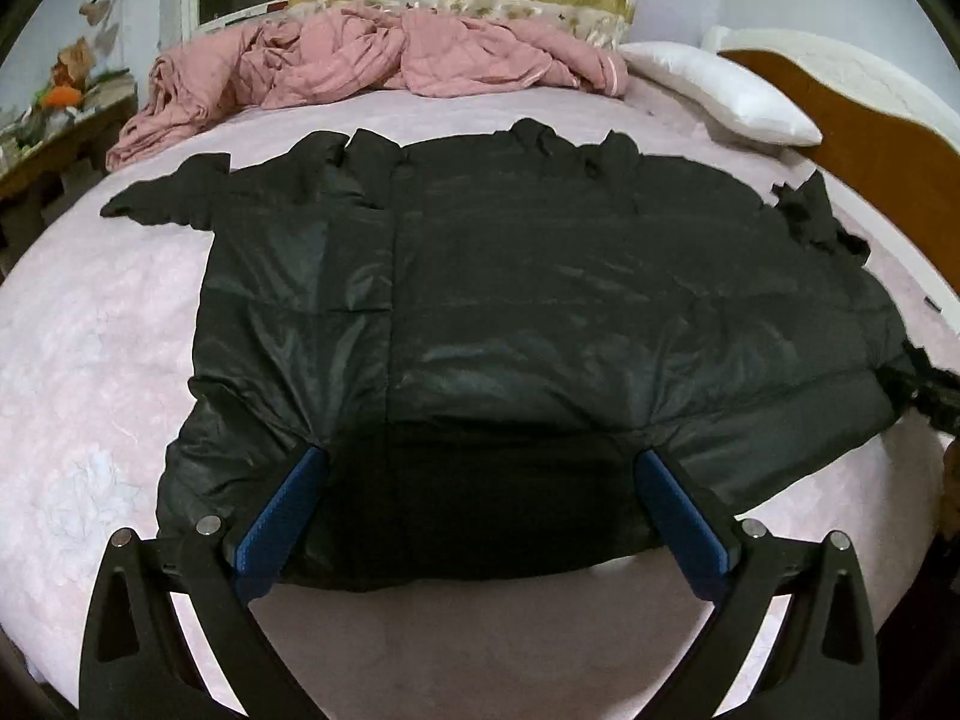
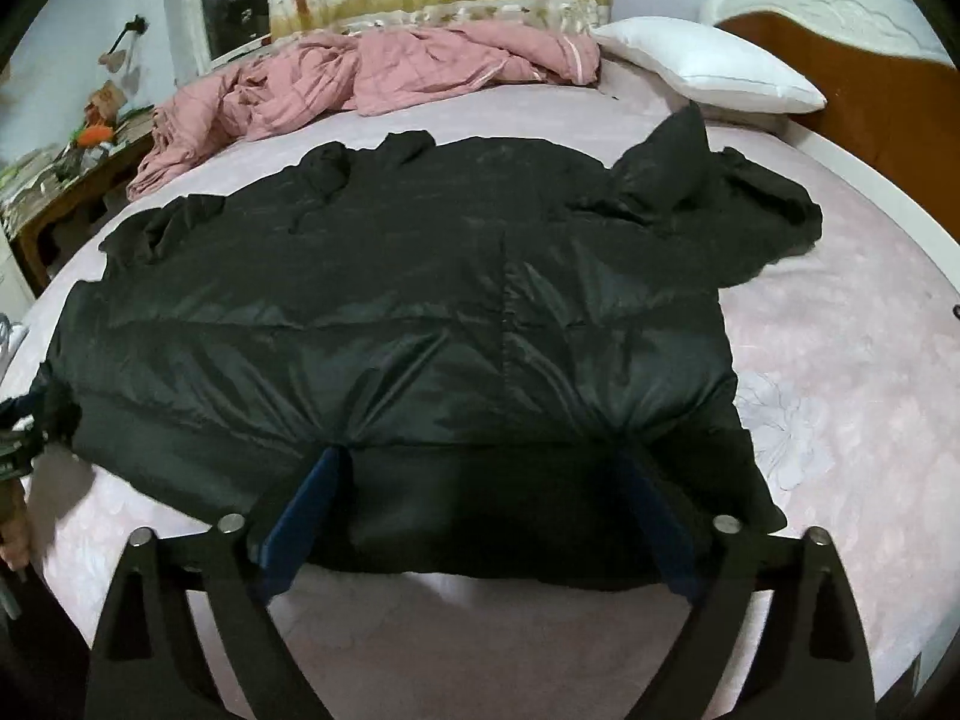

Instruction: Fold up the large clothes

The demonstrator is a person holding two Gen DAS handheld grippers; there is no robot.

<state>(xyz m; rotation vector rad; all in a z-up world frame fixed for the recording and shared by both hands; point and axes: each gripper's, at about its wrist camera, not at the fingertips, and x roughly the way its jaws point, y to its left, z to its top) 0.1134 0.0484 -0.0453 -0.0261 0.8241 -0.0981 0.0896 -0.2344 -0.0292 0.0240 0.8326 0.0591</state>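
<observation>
Hovering at the near hem of the black puffer jacket point(image 1: 510, 300), both grippers are standing spread as wide as they go, nothing pinched. Left gripper point(image 1: 483, 462) is straddling the hem w/ blue pads point(image 1: 282, 516) resting on or just above the fabric; can't tell which. Right gripper point(image 2: 480, 468) is doing the same further along the hem, toward 3 o'clock of the left one.

Judgement: next bit is prob. a two-point grab on the hem to fold it toward 12 o'clock. To do it well, jaws should be biting both layers of the padded shell, not just the slippery top skin, and lifting evenly so the fold line is staying straight.

Jacket is lying spread flat across the pink bed point(image 1: 90, 360), hem at 6 o'clock, collar end at 12. Sleeve point(image 1: 156, 198) is sticking out at 10 o'clock, another bunched part point(image 2: 750, 210) at 2 o'clock; these want tucking in or they'll be spoiling the fold.

Beyond, at 12: crumpled pink quilt point(image 1: 360, 60), well apart. White pillow point(image 1: 720, 90) at 1–2 o'clock, near the jacket's far corner. Wooden headboard point(image 1: 870, 138) at 2–3.
</observation>
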